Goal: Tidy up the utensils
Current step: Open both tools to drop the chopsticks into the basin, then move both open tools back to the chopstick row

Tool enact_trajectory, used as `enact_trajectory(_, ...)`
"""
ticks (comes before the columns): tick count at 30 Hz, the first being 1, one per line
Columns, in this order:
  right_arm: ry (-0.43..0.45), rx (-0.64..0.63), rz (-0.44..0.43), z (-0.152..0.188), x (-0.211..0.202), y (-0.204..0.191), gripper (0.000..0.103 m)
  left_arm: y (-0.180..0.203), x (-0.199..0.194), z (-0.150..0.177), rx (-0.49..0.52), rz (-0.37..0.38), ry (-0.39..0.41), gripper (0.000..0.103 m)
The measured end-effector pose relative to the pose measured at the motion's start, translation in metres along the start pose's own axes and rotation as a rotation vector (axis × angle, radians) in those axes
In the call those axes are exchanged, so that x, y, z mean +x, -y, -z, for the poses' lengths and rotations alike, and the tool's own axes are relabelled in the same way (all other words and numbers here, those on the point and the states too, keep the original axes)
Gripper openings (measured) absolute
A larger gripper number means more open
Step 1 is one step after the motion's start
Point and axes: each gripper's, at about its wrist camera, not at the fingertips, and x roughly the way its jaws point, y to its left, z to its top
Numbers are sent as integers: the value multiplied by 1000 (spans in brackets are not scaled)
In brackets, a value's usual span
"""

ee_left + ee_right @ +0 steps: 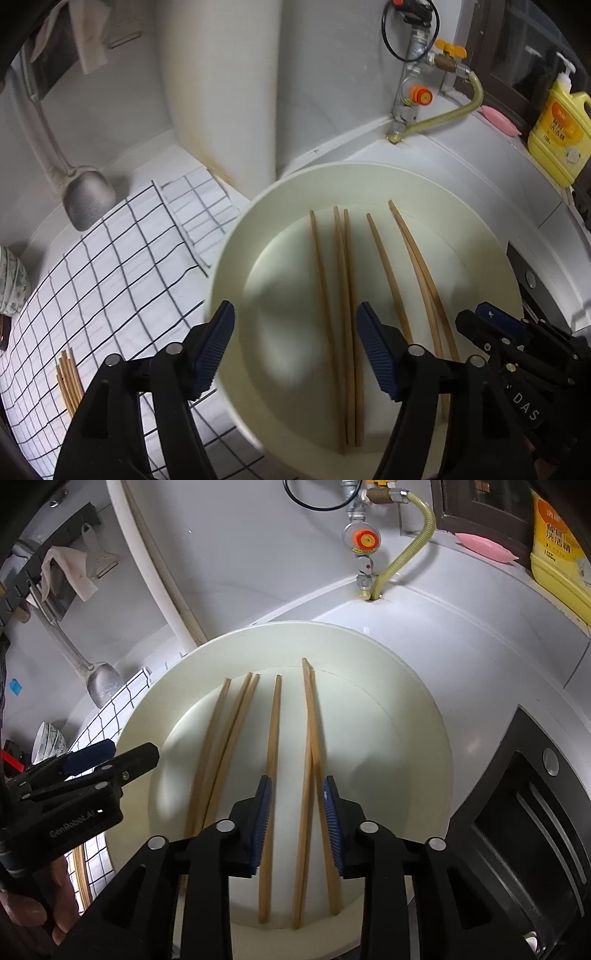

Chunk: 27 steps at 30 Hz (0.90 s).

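Six wooden chopsticks (343, 325) lying in cream plate (236, 258), centre frame. Left gripper (295, 350) fingers wide apart, empty. Right gripper (297, 823) fingers apart, straddling crossed pair, not pinching.

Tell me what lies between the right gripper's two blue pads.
In the right wrist view, the right gripper stands open over the white plate, with two crossed wooden chopsticks running between its pads, seemingly unpinched.
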Motion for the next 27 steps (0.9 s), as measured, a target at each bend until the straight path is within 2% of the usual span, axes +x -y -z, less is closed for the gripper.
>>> enact_trajectory(7, 7, -7, -1, 4, -12, -12, 33, -10, -24, 12, 2, -8, 26, 74)
enact_trajectory(10, 12, -9, -2, 7, -19, -17, 38, -18, -31, 18, -9, -12, 30, 76)
enact_trajectory(27, -11, -124, -53, 45, -36, -80, 47, -88, -83, 73, -121, -88, 30, 82)
